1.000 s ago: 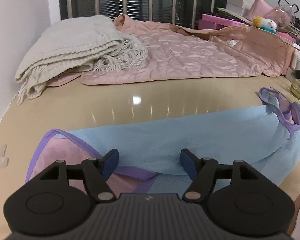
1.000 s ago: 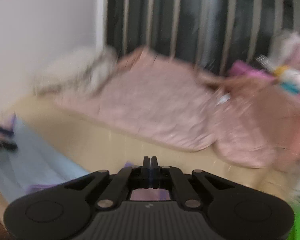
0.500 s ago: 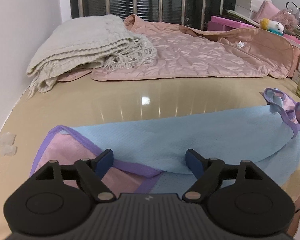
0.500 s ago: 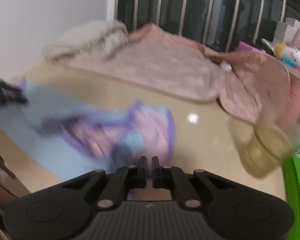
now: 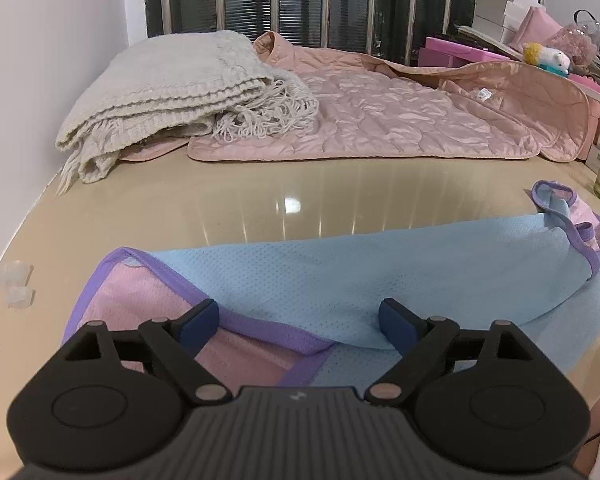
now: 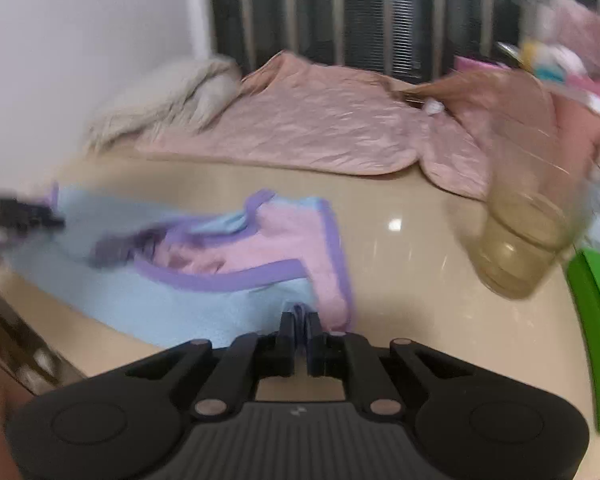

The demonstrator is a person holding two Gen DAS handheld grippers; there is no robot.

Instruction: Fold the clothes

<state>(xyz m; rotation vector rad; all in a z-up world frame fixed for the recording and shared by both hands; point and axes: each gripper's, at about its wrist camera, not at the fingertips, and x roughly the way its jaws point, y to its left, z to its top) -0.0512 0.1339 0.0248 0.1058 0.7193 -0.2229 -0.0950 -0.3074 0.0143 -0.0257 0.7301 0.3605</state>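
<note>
I see the light-blue mesh garment with pink panels and purple trim (image 5: 400, 272) lying across the near part of the glossy beige table (image 5: 260, 200), folded over lengthwise, its strap end toward the right. My left gripper (image 5: 298, 316) hangs just over the fabric near its pink end — its jaws have just been opening and now stand wide apart, blue pads (image 5: 200, 318) clear of the cloth, nothing pinched. My right gripper (image 6: 301, 326) sits at the garment's near edge by the pink panel; its jaws have just begun to part, leaving a narrow slit where a bit of purple-blue cloth shows — the view is blurred, so I cannot tell if it is gripped. Well behind lie a cream knitted fringed blanket (image 5: 168, 92) and a quilted pink jacket (image 5: 380, 120). A yellowish glass jar (image 6: 516, 236) stands at right.
</note>
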